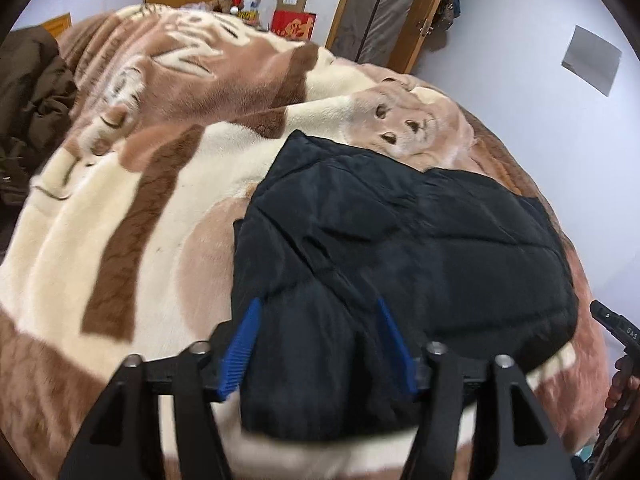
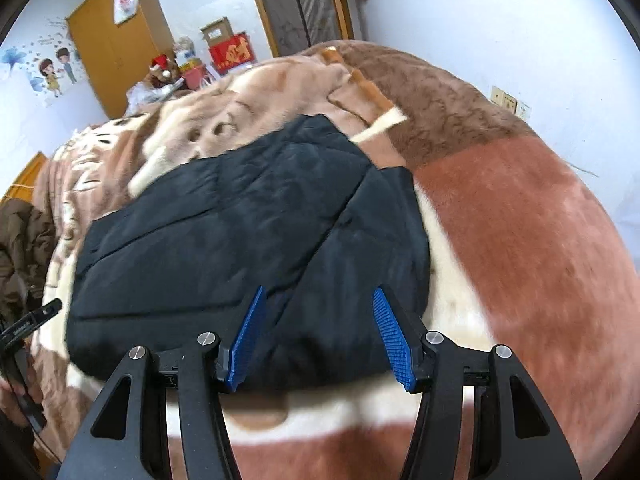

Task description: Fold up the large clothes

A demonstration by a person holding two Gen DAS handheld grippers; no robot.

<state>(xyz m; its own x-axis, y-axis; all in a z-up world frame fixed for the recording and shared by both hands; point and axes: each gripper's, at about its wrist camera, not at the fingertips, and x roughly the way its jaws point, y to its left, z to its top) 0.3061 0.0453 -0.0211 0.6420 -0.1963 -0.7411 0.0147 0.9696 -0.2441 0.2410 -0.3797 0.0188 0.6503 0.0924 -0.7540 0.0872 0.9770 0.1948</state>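
Note:
A black quilted jacket [image 1: 404, 248] lies folded into a compact block on a brown and cream plush blanket [image 1: 120, 216]. It also shows in the right wrist view [image 2: 248, 224]. My left gripper [image 1: 318, 304] is open, its blue pads over the jacket's near left edge with nothing between them. My right gripper [image 2: 320, 294] is open over the jacket's near right edge and holds nothing. The tip of the right gripper shows at the right edge of the left wrist view [image 1: 616, 324].
A dark brown coat [image 1: 32, 108] lies bunched at the bed's left side, also in the right wrist view [image 2: 20, 240]. Boxes and a red bag [image 1: 294, 24] stand beyond the bed by a wooden wardrobe [image 2: 116, 36]. White walls close in the right side.

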